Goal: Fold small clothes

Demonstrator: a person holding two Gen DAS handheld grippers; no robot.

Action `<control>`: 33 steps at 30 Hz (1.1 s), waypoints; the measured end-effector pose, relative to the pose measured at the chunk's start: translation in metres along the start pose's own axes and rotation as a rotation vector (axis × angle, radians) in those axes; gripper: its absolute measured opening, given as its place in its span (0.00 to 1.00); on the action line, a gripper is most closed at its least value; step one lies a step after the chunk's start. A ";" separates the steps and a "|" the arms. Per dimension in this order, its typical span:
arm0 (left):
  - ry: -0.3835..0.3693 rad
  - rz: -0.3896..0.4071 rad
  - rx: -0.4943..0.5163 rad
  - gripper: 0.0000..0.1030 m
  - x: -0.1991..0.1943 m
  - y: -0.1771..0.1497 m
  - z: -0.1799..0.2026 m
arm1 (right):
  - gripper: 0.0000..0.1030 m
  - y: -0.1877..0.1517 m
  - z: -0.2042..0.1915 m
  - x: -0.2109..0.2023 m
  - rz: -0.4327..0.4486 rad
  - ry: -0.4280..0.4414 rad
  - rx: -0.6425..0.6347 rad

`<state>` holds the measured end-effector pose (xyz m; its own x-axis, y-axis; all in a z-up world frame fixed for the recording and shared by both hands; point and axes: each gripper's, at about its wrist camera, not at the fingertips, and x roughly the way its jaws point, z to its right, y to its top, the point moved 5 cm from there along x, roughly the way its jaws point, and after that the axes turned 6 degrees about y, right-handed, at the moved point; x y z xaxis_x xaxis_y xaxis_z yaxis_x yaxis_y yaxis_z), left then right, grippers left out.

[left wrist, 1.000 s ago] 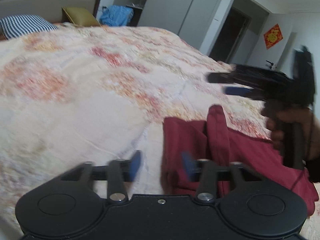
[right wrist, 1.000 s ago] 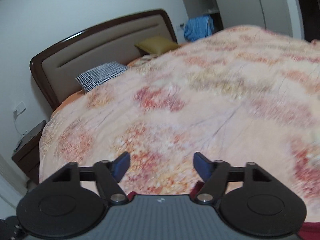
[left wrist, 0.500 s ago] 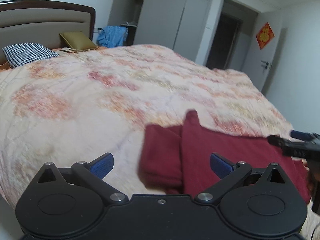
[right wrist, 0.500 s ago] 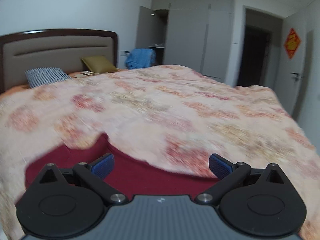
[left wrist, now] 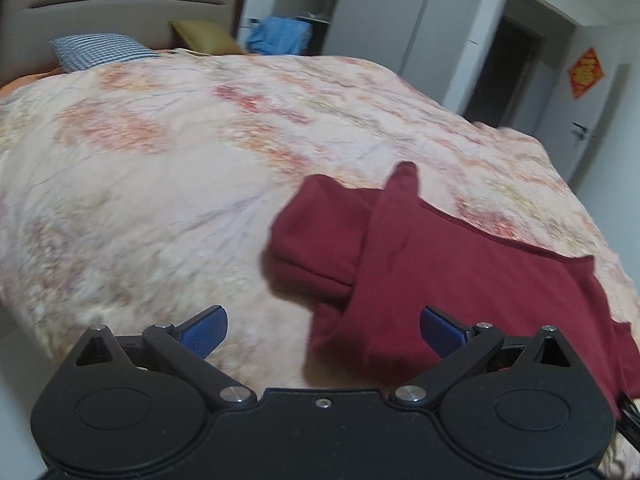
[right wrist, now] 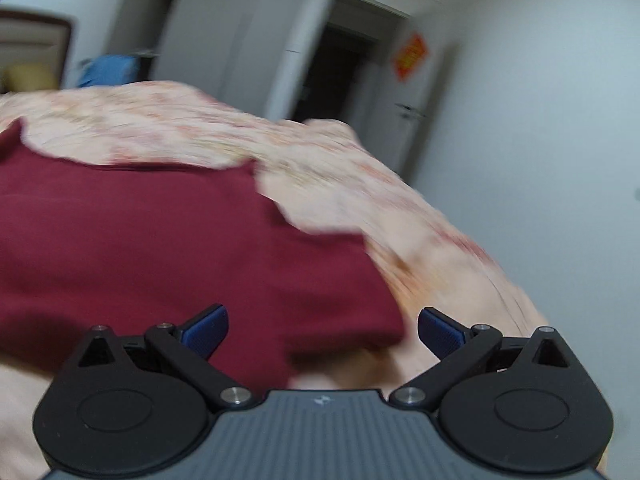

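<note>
A dark red garment [left wrist: 460, 264] lies partly folded on the floral bedspread [left wrist: 160, 184], with one flap laid over its left part. My left gripper [left wrist: 322, 330] is open and empty, just in front of the garment's near left corner. In the right wrist view the same garment [right wrist: 160, 248] fills the left and middle. My right gripper [right wrist: 322, 330] is open and empty above the garment's near right corner. Neither gripper shows in the other's view.
A checked pillow [left wrist: 100, 50] and an olive cushion [left wrist: 204, 36] lie by the headboard [left wrist: 120, 0]. A blue cloth [left wrist: 280, 38] sits behind the bed. The bed's right edge [right wrist: 500, 280] drops toward a white wall and a dark doorway [right wrist: 332, 76].
Both grippers opened wide over the last second. The left one pulled back from the garment's left edge. The right one swung right, from the bed's middle to the garment's right corner.
</note>
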<state>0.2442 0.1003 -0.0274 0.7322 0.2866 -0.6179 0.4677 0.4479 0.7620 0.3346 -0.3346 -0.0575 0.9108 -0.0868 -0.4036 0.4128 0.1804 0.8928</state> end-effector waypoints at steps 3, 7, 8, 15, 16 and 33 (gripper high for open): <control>0.015 -0.020 -0.027 0.99 -0.002 -0.003 -0.010 | 1.00 -0.021 0.018 -0.014 0.006 0.039 0.122; 0.003 -0.019 -0.061 0.99 -0.005 -0.006 -0.018 | 1.00 -0.028 0.015 -0.032 0.048 0.013 0.103; -0.003 -0.011 -0.070 0.99 -0.006 -0.006 -0.019 | 1.00 -0.023 0.014 -0.037 0.062 0.006 0.099; -0.074 -0.041 -0.136 0.99 0.002 -0.007 -0.012 | 1.00 0.028 -0.025 -0.040 0.153 0.162 0.016; -0.079 -0.050 -0.139 0.99 0.004 -0.009 -0.010 | 1.00 0.032 -0.035 -0.036 0.150 0.190 -0.007; -0.125 -0.080 -0.145 0.99 0.025 -0.024 0.006 | 1.00 0.003 -0.078 0.002 0.113 0.405 0.054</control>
<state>0.2542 0.0920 -0.0604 0.7554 0.1416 -0.6398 0.4573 0.5852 0.6696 0.3377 -0.2574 -0.0711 0.8830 0.3247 -0.3390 0.3191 0.1144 0.9408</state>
